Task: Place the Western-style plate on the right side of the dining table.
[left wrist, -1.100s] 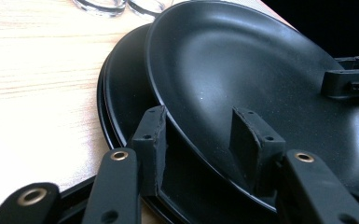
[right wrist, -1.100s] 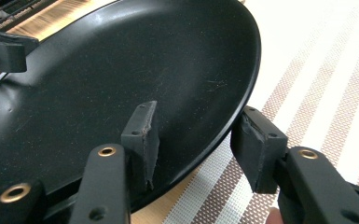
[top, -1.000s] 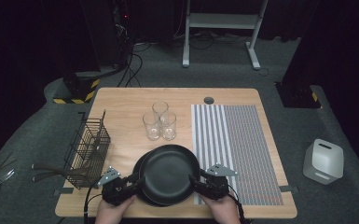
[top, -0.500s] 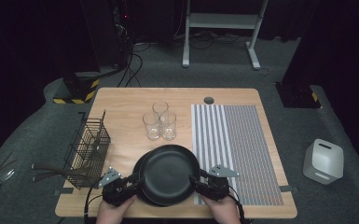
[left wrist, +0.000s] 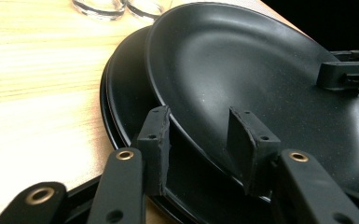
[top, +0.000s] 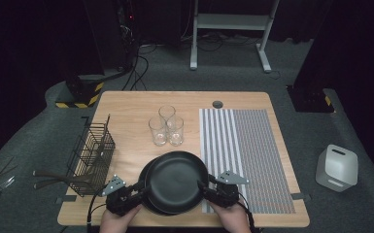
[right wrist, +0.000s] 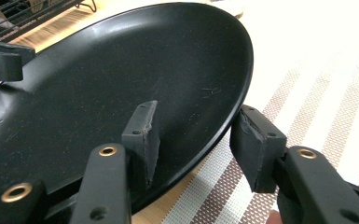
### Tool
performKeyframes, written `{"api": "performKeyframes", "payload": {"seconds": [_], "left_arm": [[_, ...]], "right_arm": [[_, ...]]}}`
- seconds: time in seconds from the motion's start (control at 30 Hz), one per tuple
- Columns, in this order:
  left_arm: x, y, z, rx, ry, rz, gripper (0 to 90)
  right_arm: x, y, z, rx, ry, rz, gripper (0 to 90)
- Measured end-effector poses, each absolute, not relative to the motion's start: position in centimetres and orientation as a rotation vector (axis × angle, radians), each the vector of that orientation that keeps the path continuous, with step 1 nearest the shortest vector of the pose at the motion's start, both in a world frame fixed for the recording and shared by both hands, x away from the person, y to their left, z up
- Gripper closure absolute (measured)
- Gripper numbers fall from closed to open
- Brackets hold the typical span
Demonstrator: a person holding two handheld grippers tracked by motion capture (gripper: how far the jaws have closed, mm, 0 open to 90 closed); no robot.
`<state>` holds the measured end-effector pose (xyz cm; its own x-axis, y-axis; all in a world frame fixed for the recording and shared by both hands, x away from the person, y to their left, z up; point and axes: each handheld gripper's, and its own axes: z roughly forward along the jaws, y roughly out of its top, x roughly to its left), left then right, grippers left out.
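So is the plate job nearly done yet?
Just starting, it looks. Both grippers, left and right, have fingers straddling the top plate's rim, lifted off the plate underneath. The striped mat is still bare; nothing has been put away yet.

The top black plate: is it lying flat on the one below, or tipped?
Tipped: the top black plate has its rim lifted above the lower plate, a gap showing between them.

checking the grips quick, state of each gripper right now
left gripper: jaws straddle the top plate's rim, a gap still shows, open.
right gripper: straddles the opposite rim, pads not pressing, open.
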<state>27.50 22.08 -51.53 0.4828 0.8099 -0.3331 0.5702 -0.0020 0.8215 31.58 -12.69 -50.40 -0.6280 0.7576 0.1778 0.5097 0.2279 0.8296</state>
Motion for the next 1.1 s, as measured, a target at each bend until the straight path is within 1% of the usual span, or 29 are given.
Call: {"api": "performKeyframes", "payload": {"seconds": [0.17,0.37,0.57,0.67,0.7,0.8,0.87,1.07,1.1], "left_arm": [[27.7,22.1,-51.5,1.678,1.213,0.276,59.7],[28.1,21.6,-51.5,1.703,1.219,0.338,62.7],[27.9,21.1,-51.6,1.733,1.201,0.413,62.8],[27.8,21.0,-51.7,1.730,1.195,0.422,62.4],[27.8,21.0,-51.7,1.731,1.191,0.428,62.3],[27.7,20.9,-51.8,1.732,1.188,0.437,61.8],[27.7,20.9,-51.8,1.728,1.188,0.438,61.8],[27.7,20.9,-51.8,1.718,1.193,0.432,61.8],[27.7,21.0,-51.8,1.721,1.191,0.430,62.0]], "right_arm": [[31.7,-12.6,-50.2,1.216,2.254,1.340,52.9],[32.8,-12.4,-49.7,1.230,2.271,1.298,55.6],[34.8,-11.7,-49.1,1.207,2.268,1.248,58.7],[35.1,-11.5,-49.2,1.203,2.263,1.251,58.7],[35.0,-11.5,-49.2,1.213,2.256,1.253,57.9],[34.2,-11.7,-49.1,1.236,2.241,1.265,49.2],[33.0,-12.0,-49.0,1.254,2.221,1.278,45.3],[30.4,-12.3,-49.8,1.316,2.225,1.304,43.8],[30.1,-12.2,-49.9,1.322,2.230,1.311,47.0]]}}
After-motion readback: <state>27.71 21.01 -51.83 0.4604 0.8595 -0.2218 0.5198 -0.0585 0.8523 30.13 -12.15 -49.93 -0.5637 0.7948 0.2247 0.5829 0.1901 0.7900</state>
